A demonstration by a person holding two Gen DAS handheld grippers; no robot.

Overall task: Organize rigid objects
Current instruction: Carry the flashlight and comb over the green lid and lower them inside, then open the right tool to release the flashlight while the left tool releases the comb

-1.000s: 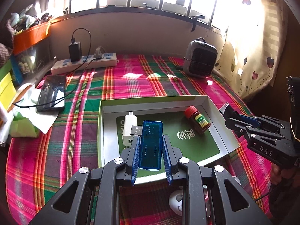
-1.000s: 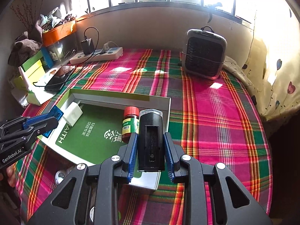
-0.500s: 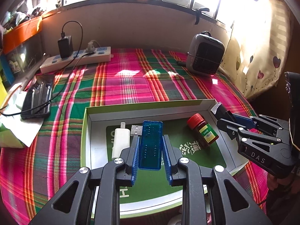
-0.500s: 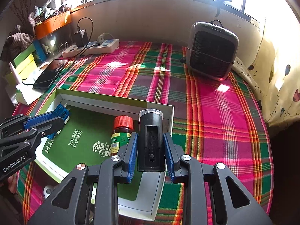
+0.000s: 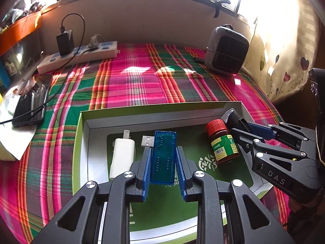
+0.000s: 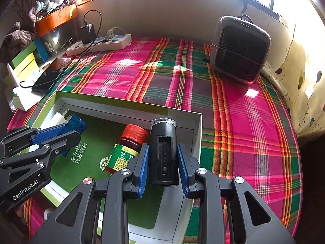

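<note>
Translucent blue plastic marks the USB adapter (image 5: 163, 156), its metal plug jutting left, pinched between the blue pads of the left tool (image 5: 163, 158) above the shallow green-rimmed box (image 5: 142, 109) on the plaid-covered bench (image 5: 132, 81); the right tool (image 6: 163, 162) pinches a black cylindrical device (image 6: 164, 152) with a clear cap, held over the box's right end beside its wall. Inside the box lie a white charger plug (image 5: 122, 158) and a brown medicine bottle (image 5: 222, 144) with a red cap and green label, on its side on the green printed insert. The left wrist view alone shows the charger in full, just left of the adapter; the right wrist view shows only a corner of it behind the left tool, yet gives the black device's slotted face, which the other view shows only as a capped tip. Both views take in a white power strip (image 6: 99, 44) by the wall, a grey heater (image 6: 240, 50) and a dark phone (image 5: 30, 107) at the left edge. Compared with a second ago, both tools have moved forward over the box, which now fills more of each view, their grips unchanged; the black device has drawn level with the bottle.
</note>
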